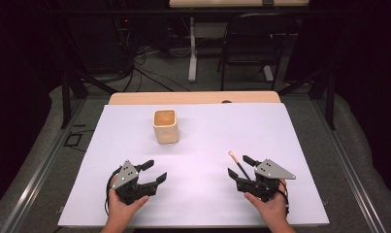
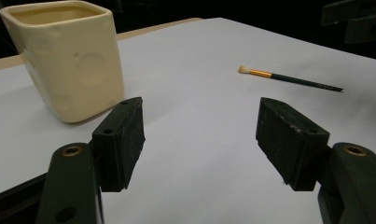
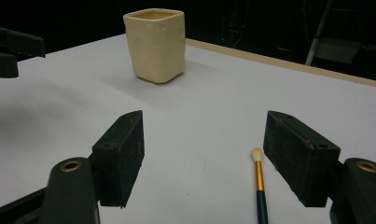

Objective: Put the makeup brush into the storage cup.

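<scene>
A cream square cup (image 1: 165,125) stands upright on the white sheet (image 1: 261,121), left of the middle. A thin dark brush (image 1: 235,159) with a gold ferrule and pale tip lies flat on the sheet at the right. My right gripper (image 1: 238,166) is open, its jaws on either side of the brush (image 3: 259,184) without touching it; the cup (image 3: 155,44) stands farther ahead. My left gripper (image 1: 154,171) is open and empty at the near left, below the cup (image 2: 69,60). In the left gripper view the brush (image 2: 288,78) lies off to the right of the gripper (image 2: 199,135).
The sheet covers a wooden table whose far edge (image 1: 193,98) shows bare. A dark chair (image 1: 251,39) and cables stand on the floor beyond. Metal rails (image 1: 38,170) run along both sides of the table. The right gripper (image 2: 358,21) shows at the top right of the left gripper view.
</scene>
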### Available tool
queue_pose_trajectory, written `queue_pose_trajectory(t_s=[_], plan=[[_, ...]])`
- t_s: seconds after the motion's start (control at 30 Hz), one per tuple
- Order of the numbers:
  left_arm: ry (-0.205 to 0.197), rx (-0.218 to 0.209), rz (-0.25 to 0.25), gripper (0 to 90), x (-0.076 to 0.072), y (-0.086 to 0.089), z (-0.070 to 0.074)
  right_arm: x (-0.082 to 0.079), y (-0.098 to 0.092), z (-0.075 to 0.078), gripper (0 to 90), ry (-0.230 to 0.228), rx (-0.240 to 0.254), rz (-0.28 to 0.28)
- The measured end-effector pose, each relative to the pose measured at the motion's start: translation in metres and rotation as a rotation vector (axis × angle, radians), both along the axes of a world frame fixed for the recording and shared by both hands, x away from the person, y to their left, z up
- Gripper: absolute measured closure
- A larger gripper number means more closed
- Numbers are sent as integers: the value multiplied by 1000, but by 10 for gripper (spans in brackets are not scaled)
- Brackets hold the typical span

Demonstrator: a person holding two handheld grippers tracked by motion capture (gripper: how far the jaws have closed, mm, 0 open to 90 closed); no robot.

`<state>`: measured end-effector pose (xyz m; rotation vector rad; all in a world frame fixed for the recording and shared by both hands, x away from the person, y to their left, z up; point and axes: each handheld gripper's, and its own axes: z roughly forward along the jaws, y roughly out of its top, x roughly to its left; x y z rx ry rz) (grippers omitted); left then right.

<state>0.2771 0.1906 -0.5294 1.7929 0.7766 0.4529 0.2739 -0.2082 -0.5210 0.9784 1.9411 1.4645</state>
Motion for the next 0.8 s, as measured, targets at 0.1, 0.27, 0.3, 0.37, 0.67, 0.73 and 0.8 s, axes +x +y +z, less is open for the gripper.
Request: queue_pose_trajectory(t_s=[0.1, 0.27, 0.3, 0.37, 0.67, 0.73, 0.8], plan=[[0, 0, 3, 320, 0, 0, 0, 0, 0, 0, 289, 7, -4, -1], [-6, -9, 0, 319, 1, 0, 0, 1, 0, -1, 285, 12, -11, -2], [-7, -8, -1, 319, 1, 0, 1, 0, 0, -1, 284, 14, -12, -3], [-1, -6, 1, 318, 2, 0, 2, 0, -1, -1, 282, 20, -24, -1], [0, 0, 2, 318, 2, 0, 2, -1, -4, 1, 276, 21, -26, -20], [-3, -8, 6, 318, 3, 0, 2, -1, -5, 2, 276, 25, -28, -19], [2, -5, 8, 318, 2, 1, 2, -1, -5, 2, 276, 22, -29, -21]])
